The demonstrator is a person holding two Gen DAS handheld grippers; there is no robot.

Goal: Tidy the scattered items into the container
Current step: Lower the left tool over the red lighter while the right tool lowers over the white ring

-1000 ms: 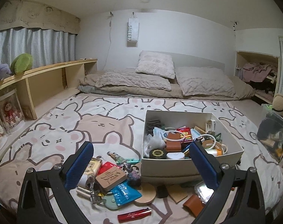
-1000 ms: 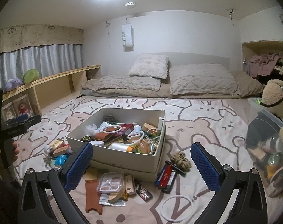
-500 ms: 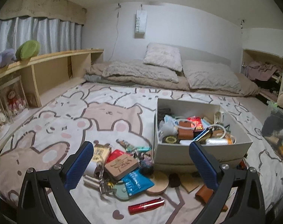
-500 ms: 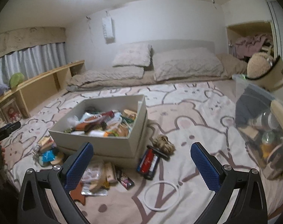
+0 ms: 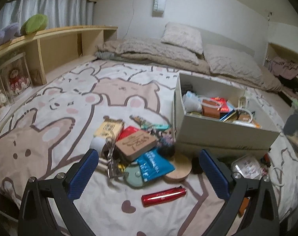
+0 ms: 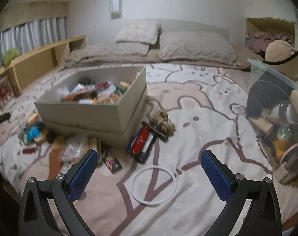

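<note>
A white open box (image 5: 223, 131) (image 6: 80, 111), filled with several small items, stands on the bear-print bedspread. In the left wrist view a pile lies left of the box: a wooden block (image 5: 136, 144), a blue packet (image 5: 153, 164), a round wooden disc (image 5: 178, 170), keys (image 5: 110, 157) and a red tube (image 5: 163, 193). My left gripper (image 5: 148, 174) hangs open just above this pile. In the right wrist view a white ring (image 6: 154, 183) lies between the open fingers of my right gripper (image 6: 149, 170), with a red and black case (image 6: 142, 144) and a rope bundle (image 6: 161, 122) beyond it.
A clear plastic bin (image 6: 276, 122) of assorted things stands at the right edge of the bed. A wooden shelf (image 5: 56, 45) runs along the left wall. Pillows (image 5: 182, 37) and a folded duvet lie at the far end. More clutter (image 6: 74, 149) lies before the box.
Both grippers have dropped lower and closer to the bedspread. The left one came down over the pile left of the box, the right one swung right toward the white ring. Both stayed open.
</note>
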